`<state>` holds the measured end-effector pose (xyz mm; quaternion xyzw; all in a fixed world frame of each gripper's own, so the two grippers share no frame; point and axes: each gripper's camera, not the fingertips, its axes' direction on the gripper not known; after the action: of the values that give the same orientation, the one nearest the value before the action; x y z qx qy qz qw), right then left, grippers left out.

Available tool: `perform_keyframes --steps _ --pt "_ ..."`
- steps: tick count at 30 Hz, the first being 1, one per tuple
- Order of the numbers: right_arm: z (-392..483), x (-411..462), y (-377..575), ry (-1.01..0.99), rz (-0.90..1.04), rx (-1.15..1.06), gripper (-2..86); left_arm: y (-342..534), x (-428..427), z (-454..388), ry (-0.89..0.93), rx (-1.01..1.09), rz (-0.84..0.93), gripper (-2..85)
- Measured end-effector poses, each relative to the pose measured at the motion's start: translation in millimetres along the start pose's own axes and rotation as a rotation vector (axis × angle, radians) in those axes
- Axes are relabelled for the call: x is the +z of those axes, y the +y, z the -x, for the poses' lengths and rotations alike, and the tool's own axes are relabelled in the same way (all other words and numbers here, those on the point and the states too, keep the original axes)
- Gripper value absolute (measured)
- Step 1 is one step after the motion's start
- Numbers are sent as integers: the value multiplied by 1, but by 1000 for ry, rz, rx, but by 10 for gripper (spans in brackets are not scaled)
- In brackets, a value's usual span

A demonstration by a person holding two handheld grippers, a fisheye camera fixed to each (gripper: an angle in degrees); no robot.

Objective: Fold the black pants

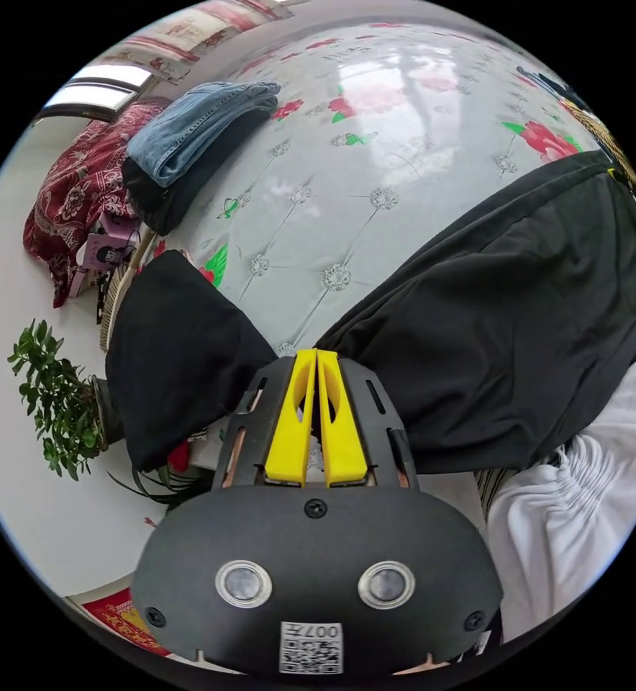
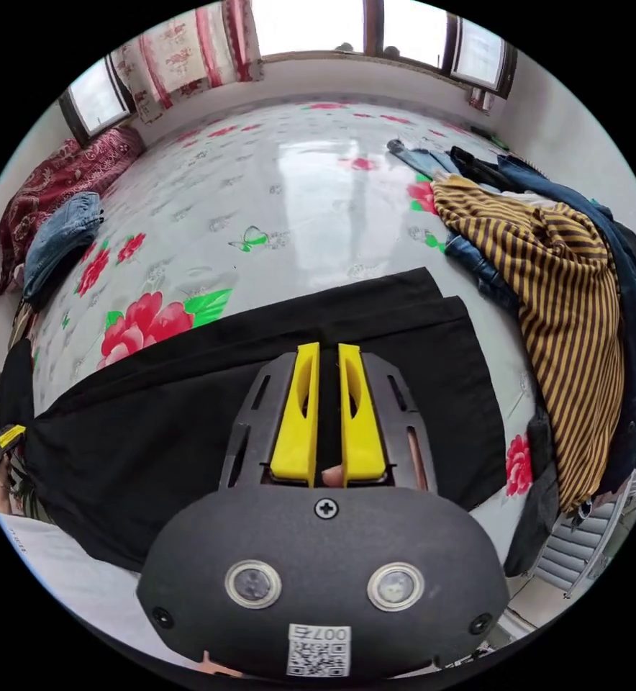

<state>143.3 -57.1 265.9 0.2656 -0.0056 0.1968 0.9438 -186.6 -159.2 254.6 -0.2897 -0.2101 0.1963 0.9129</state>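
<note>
Both views low, close; share black pants (image 1: 519,324).

Pants (image 2: 188,403) spread across bed (image 2: 296,187), under and ahead of right gripper (image 2: 328,353) fingers (image 2: 300,403). Heap of clothes (image 2: 562,302) right of fingers, at bed edge. Folded jeans (image 2: 59,241) far left, near pillow (image 2: 52,187). Potted plant (image 1: 55,403) left of left gripper (image 1: 316,356), off bed.

One black pants (image 2: 260,389) — one potted plant (image 1: 55,403).
</note>
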Motion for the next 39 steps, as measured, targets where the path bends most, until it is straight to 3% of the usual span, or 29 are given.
perform_keyframes --steps 11,14,17,19,24,31,39 --pt "34 -105 -25 91 -198 -93 -1 28 -4 20 110 -165 -83 -10" --pt "35 -86 -48 74 -134 -36 -1 15 17 19 113 -178 -48 -10" --pt "19 -33 -61 28 125 56 2 -13 60 5 104 -178 68 -10" --pt "4 -60 -50 -12 -17 83 4 -28 79 -15 20 -158 87 -10" --pt "-60 -110 -9 -57 -86 142 25 -46 90 -59 -202 -6 156 -10" --pt "-214 -135 126 -366 -203 619 73 1 63 -34 -83 -256 2 -10" --pt "-242 -105 146 -516 -223 679 102 85 47 3 127 -595 -122 -8"
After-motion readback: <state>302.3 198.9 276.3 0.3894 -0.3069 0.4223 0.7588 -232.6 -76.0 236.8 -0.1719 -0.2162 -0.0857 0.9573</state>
